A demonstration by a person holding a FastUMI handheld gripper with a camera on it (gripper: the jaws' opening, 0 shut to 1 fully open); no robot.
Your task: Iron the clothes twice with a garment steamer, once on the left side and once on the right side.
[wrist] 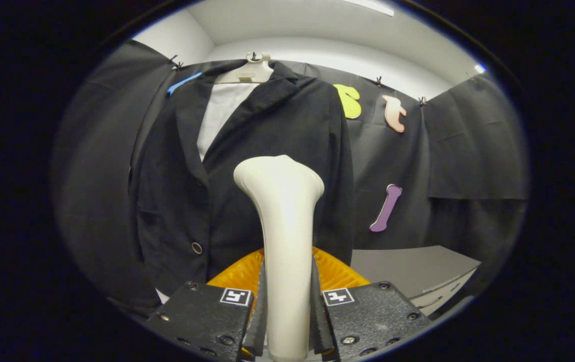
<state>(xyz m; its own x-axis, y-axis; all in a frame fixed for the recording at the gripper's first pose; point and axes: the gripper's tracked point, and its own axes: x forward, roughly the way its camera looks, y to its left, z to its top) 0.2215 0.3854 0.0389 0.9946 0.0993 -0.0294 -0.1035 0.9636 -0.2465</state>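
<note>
1. Right now your gripper [287, 314] has both fingers pressed against the sides of the garment steamer [282, 241], one finger on each flank of its pale handle, so the tongs are pinching it firmly.
2. You hold the steamer upright between the fingers; its neck rises and widens into a flared head that stands directly in front of the jacket [247, 171].
3. Whether the steamer's head touches the jacket cloth or stands a little off it cannot be told from the gripper view.
4. Beyond the steamer, the dark jacket hangs on a pale hanger [247, 73] (the hook sits at the very top of the collar), with a white shirt [219, 113] showing between the lapels above and to the left of the steamer's head.
5. To the left of the steamer's neck, low on the jacket front, you can see a round button [196, 248].
6. Just behind the steamer's lower neck, close above your fingers, an orange ribbed object [340, 274] spreads out on both sides; what it is cannot be made out.
7. To the right of the steamer, past the jacket's edge, a grey cabinet [413, 274] with a flat top stands against the booth wall.
</note>
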